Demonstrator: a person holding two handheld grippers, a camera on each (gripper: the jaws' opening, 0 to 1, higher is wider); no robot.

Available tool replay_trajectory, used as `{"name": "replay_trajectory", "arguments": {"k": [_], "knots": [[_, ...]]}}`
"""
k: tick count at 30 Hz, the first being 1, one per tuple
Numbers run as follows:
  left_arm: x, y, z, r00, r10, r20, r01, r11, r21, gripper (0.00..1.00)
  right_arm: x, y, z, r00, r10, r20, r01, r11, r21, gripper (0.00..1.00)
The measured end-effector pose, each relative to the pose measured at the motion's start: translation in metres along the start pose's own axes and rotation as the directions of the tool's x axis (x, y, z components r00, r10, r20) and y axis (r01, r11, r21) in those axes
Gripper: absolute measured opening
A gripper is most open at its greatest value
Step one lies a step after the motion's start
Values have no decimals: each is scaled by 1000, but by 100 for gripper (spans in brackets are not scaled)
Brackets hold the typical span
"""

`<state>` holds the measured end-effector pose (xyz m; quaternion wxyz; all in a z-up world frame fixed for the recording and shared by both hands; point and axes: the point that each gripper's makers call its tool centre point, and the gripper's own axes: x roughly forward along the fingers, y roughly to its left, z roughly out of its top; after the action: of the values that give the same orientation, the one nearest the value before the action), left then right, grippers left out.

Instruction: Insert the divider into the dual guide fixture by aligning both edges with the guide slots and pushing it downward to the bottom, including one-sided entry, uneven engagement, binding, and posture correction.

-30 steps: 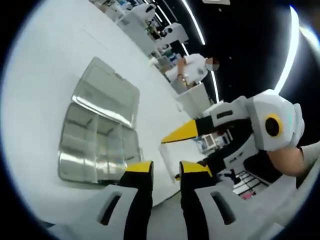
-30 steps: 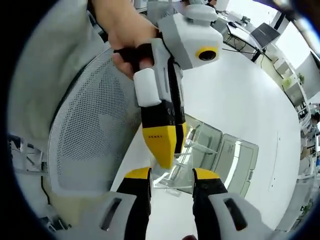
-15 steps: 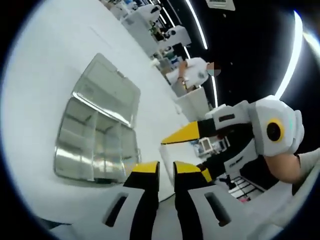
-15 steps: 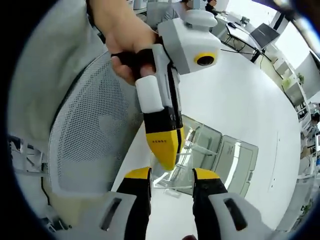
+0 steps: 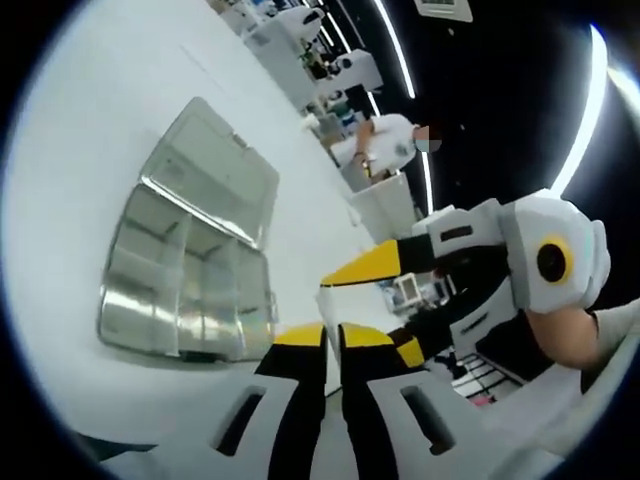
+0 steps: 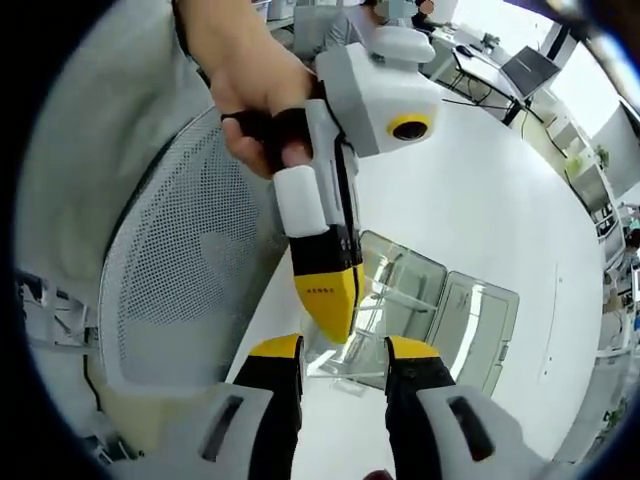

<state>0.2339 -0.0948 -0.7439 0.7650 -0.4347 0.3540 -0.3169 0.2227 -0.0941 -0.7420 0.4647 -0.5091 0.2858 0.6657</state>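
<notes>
The clear divider (image 5: 324, 301) stands on edge in the air past the table's near edge, in front of my left gripper (image 5: 332, 330), whose jaws are shut on its lower part. My right gripper reaches in from the right; its upper finger (image 5: 365, 265) touches the divider's top corner. In the right gripper view the divider (image 6: 345, 362) spans the gap between my right gripper (image 6: 343, 350) jaws, which are shut on it across its width. The left gripper's yellow tip (image 6: 330, 305) comes down onto it. The clear guide box (image 5: 180, 280) (image 6: 440, 300) lies open on the white table (image 5: 70, 150).
The box's lid (image 5: 215, 165) lies flat behind it. A grey mesh chair back (image 6: 180, 260) stands close on the left of the right gripper view. A hand (image 6: 250, 80) holds the left gripper. A person in white (image 5: 385, 140) stands at benches far off.
My left gripper's jaws have narrowed from well apart to almost touching, closing on the divider. The right gripper has kept its place and width. The views shifted slightly.
</notes>
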Motion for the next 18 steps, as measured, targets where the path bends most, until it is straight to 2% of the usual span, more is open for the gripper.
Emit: {"name": "replay_trajectory", "arguments": {"k": [9,11,13,14,16,18], "knots": [[-1,0,0,1000,-15,10,16,999,-29,0,0,0,1,1000,-5,-4,5,1000,-8,28],[-2,0,2,1000,-15,18,16,999,-35,0,0,-3,0,1000,-17,-14,16,998,-58,28],[-2,2,3,1000,-15,20,16,999,-49,0,1,-3,2,1000,-21,-9,21,999,-38,29],[-4,2,1,999,-33,1,33,999,0,0,0,-6,1,999,-32,-11,31,998,-50,28],[-3,2,1,1000,-18,8,18,1000,-16,0,0,-8,1,999,-41,-9,40,997,-60,23],[-4,4,2,1000,-16,12,16,1000,-23,0,-1,-9,2,999,-39,-6,39,998,-55,24]]}}
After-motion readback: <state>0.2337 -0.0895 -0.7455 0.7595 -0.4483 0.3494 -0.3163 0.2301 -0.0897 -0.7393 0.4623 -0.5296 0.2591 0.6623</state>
